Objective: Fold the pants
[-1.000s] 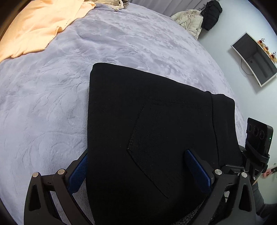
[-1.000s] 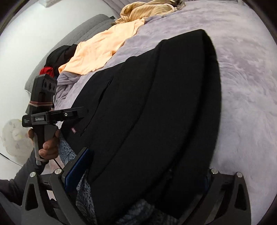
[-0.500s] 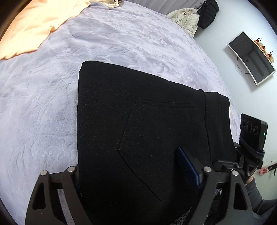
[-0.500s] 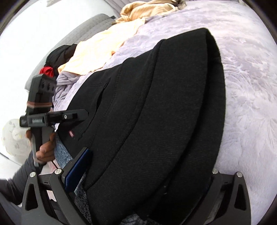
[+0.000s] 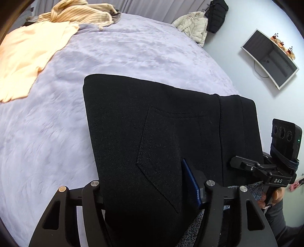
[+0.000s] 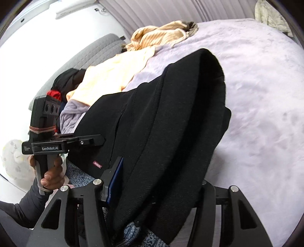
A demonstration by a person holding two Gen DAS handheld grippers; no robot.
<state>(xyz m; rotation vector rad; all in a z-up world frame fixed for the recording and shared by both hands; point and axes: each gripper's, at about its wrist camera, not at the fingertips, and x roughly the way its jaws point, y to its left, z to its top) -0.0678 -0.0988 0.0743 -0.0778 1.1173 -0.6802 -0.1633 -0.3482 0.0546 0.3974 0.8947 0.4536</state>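
Both claws have just been closing and now pinch the near edge of the folded black woven pants (image 5: 152,142). Left gripper (image 5: 146,188) shows its blue-padded right finger (image 5: 191,182) pressed into the dark cloth, while the other finger is hidden under the fabric. Right gripper (image 6: 157,182) likewise presses a blue pad (image 6: 115,176) against the left side of the bundle, its far finger buried beneath the cloth. Between them the pants hang as a thick folded stack, back pocket upward, over the pale lilac plush bedspread (image 5: 57,133); whether their far end touches it I cannot tell. Farther off on the bed lie a flat peach-coloured garment (image 5: 28,57) and a crumpled tan striped top (image 5: 79,13). A wall-mounted flat screen (image 5: 269,57) hangs at the far right.
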